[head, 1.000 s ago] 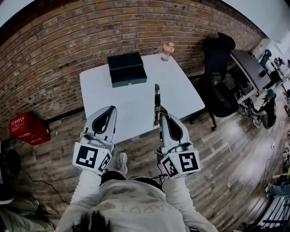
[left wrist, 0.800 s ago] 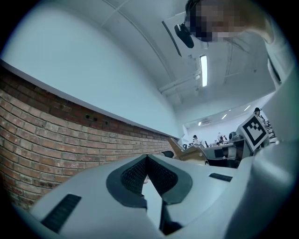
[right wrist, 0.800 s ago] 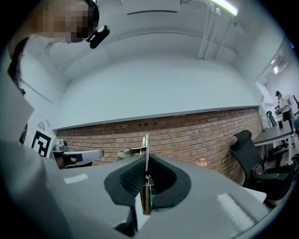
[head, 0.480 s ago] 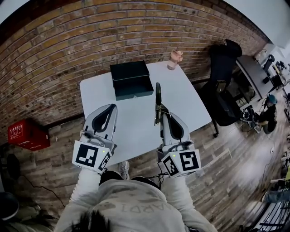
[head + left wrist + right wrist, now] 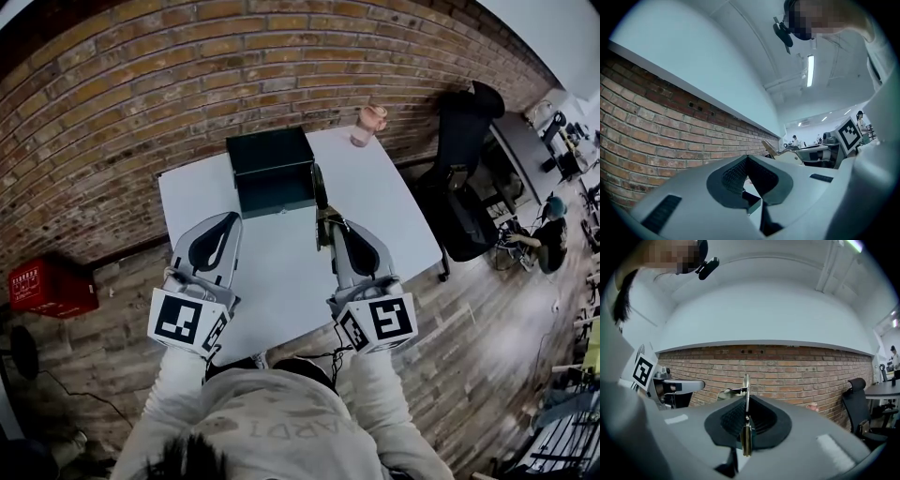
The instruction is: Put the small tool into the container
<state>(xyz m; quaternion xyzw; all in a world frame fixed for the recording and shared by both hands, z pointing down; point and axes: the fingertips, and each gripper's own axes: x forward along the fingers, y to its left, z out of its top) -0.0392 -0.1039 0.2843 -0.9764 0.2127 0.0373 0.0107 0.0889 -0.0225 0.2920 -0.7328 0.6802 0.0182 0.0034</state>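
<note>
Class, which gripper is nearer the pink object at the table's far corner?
Right. The right gripper, holding the small tool, is over the table short of the pink object; the left gripper is further off, by the front-left corner of the dark box.

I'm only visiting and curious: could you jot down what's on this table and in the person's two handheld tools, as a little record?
left tool: shut, empty
right tool: shut on a thin metal implement, pointing toward the box
box: dark green, at the white table's far edge
far corner: small pink object
</note>
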